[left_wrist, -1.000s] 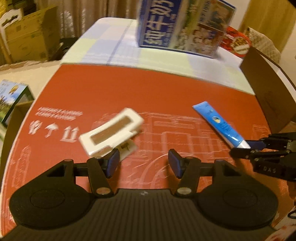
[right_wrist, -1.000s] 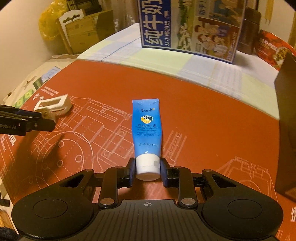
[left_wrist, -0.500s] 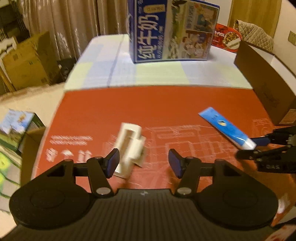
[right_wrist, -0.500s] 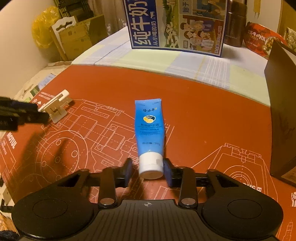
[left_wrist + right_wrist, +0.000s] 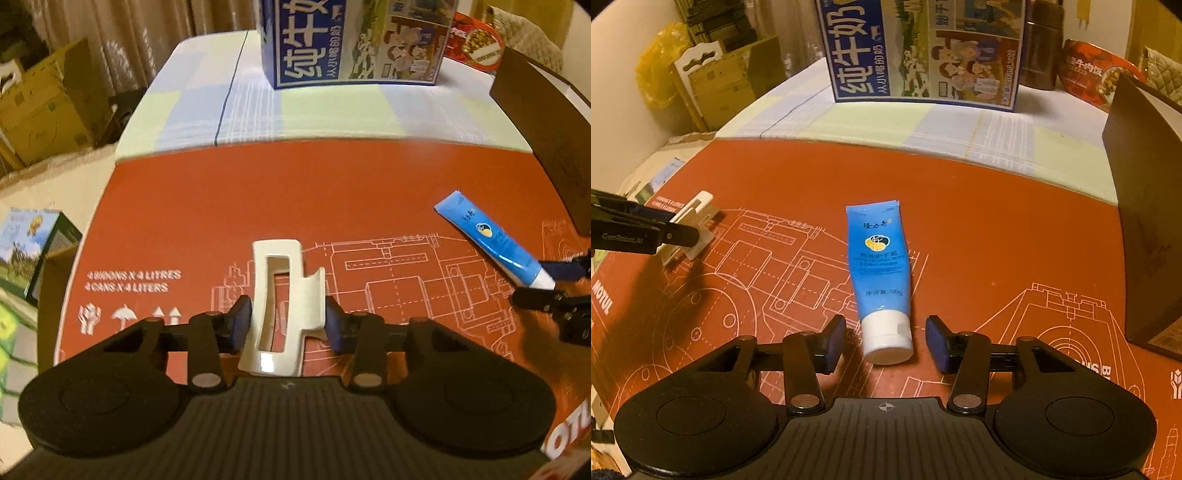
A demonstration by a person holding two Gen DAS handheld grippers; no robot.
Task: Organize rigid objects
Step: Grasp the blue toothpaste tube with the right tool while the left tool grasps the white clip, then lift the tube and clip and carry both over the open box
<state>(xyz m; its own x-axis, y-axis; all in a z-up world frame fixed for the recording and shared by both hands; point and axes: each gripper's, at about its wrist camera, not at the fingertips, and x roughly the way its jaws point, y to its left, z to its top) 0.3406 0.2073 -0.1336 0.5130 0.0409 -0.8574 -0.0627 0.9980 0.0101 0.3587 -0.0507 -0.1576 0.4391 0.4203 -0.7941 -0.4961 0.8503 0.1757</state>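
Observation:
A white hair claw clip (image 5: pixel 280 306) lies on the red printed board (image 5: pixel 332 192), lengthwise between the fingers of my left gripper (image 5: pixel 286 323). The pads stand close on both sides of it; the right pad seems to touch. The clip also shows in the right wrist view (image 5: pixel 694 225), behind my left gripper's fingers (image 5: pixel 639 236). A blue hand-cream tube (image 5: pixel 881 273) with a white cap lies on the board, cap toward my right gripper (image 5: pixel 886 345), which is open with gaps on both sides of the cap. The tube also shows in the left wrist view (image 5: pixel 491 240).
A large blue milk carton box (image 5: pixel 923 51) stands at the back on a checked cloth (image 5: pixel 886 122). A dark brown box (image 5: pixel 1148 236) stands at the right edge. A red noodle bowl (image 5: pixel 1097 74) and a brown flask (image 5: pixel 1043 48) sit behind. Cardboard boxes (image 5: pixel 40 107) lie beyond the table's left.
My right gripper has opened and let go of the tube's cap. My left gripper has turned and moved so that the clip now lies between its fingers.

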